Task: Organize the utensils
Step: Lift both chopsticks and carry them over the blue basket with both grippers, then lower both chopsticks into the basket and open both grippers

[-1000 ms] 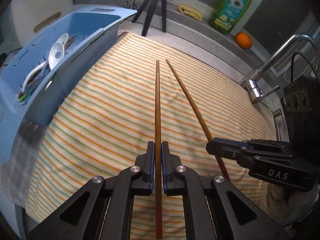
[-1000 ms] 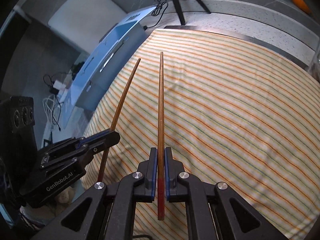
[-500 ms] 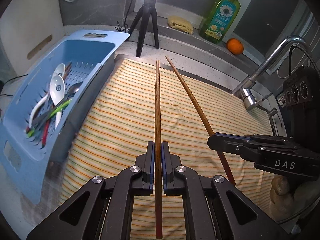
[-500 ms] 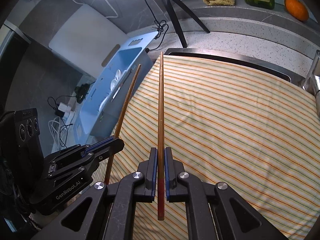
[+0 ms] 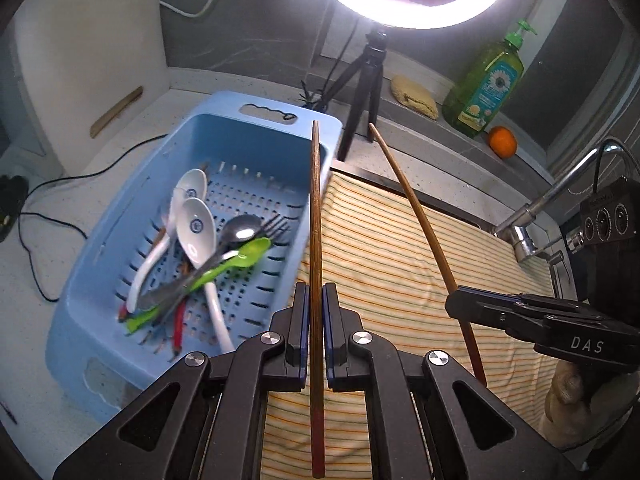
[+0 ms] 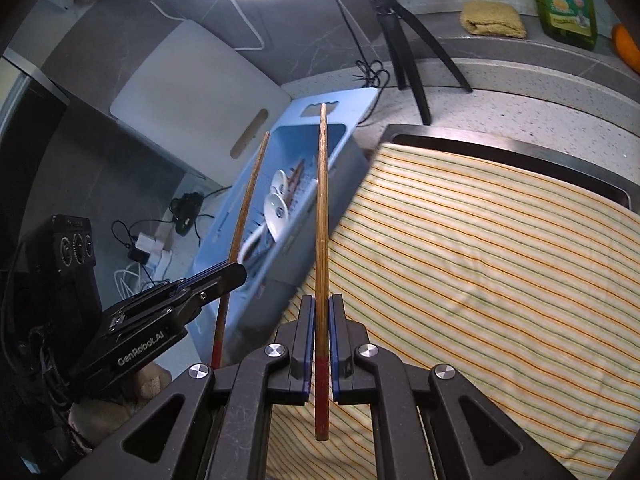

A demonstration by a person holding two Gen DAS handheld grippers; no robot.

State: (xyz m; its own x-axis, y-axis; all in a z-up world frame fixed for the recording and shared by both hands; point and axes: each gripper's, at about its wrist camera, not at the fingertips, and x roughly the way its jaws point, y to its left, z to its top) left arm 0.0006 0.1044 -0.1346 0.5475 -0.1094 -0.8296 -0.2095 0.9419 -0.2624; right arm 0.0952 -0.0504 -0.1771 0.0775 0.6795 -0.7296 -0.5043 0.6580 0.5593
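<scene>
My left gripper (image 5: 315,300) is shut on a wooden chopstick (image 5: 315,216) with a red butt end; its tip points over the right rim of the blue basket (image 5: 120,240). My right gripper (image 6: 321,312) is shut on a second wooden chopstick (image 6: 321,208), tip over the basket (image 6: 340,144). Each gripper shows in the other's view: the right one (image 5: 456,302) right of mine, the left one (image 6: 236,274) to the left. The basket holds white ceramic spoons (image 5: 194,232), a green spoon (image 5: 240,256), a metal spoon and a fork.
A striped cloth (image 5: 400,264) covers the sink right of the basket. A tap (image 5: 532,220) stands at the right. A ring light on a tripod (image 5: 368,80), a green soap bottle (image 5: 484,88), a sponge and an orange line the back ledge. A white cutting board (image 5: 80,52) leans at the left.
Both grippers have lifted and swung left with their chopsticks, from over the striped cloth to over the basket's right rim. Both stayed shut.
</scene>
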